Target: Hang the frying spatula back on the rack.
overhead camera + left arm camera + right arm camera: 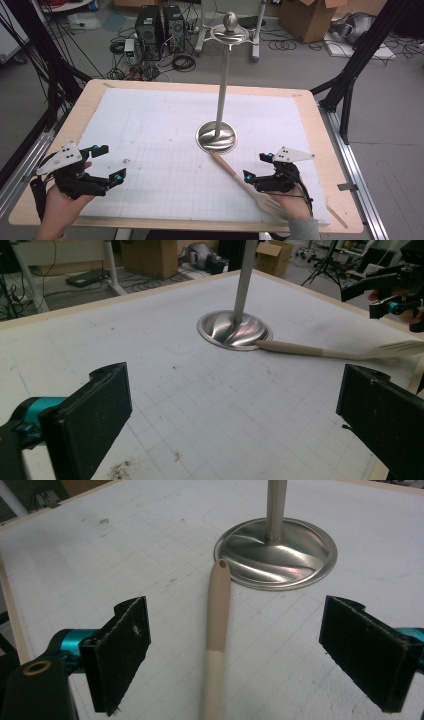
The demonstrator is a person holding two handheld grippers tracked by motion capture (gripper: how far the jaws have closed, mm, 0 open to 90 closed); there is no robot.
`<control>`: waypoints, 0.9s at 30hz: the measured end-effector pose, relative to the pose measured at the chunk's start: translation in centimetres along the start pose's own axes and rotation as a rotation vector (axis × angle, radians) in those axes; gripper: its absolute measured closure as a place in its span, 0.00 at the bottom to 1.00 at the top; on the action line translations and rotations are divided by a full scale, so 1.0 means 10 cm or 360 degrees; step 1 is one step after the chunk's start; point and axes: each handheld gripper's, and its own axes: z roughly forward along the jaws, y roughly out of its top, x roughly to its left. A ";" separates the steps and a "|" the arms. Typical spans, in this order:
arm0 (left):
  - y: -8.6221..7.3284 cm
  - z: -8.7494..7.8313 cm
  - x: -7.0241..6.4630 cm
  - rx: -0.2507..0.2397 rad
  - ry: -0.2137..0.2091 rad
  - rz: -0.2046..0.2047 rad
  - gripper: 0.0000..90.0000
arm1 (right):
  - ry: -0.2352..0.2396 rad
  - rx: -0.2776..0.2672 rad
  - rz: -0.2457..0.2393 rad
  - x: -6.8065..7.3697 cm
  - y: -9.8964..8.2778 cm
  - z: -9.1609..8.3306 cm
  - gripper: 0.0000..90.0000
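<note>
A wooden slotted spatula [245,184] lies flat on the white gridded mat [165,130], its handle tip touching the base of a metal stand [216,136]. The stand's tall pole ends in a ring and a ball [230,22]. My right gripper [257,167] is open above the spatula's handle [216,630], which runs between the wide-apart jaws without touching them. My left gripper [112,162] is open at the mat's left front, with nothing between its jaws. In the left gripper view the stand base [234,330] and spatula [320,350] lie ahead to the right.
The mat covers a wooden table [90,95] with bare edges all round. Beyond the far edge the floor holds computer towers [160,27], cables and cardboard boxes [310,17]. Black frame legs [360,55] stand at both sides.
</note>
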 end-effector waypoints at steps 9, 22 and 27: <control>0.00 -0.06 -0.02 -0.0023 0.0007 -0.0010 0.02 | -0.0003 0.0056 0.0017 -0.03 -0.03 0.12 0.13; -0.02 -0.08 0.00 -0.0017 0.0022 -0.0013 0.02 | 0.0024 0.0119 0.0028 0.01 -0.12 0.24 0.13; -0.02 -0.08 -0.01 -0.0021 0.0017 -0.0011 0.02 | 0.0015 0.0117 0.0039 -0.01 -0.15 0.25 0.13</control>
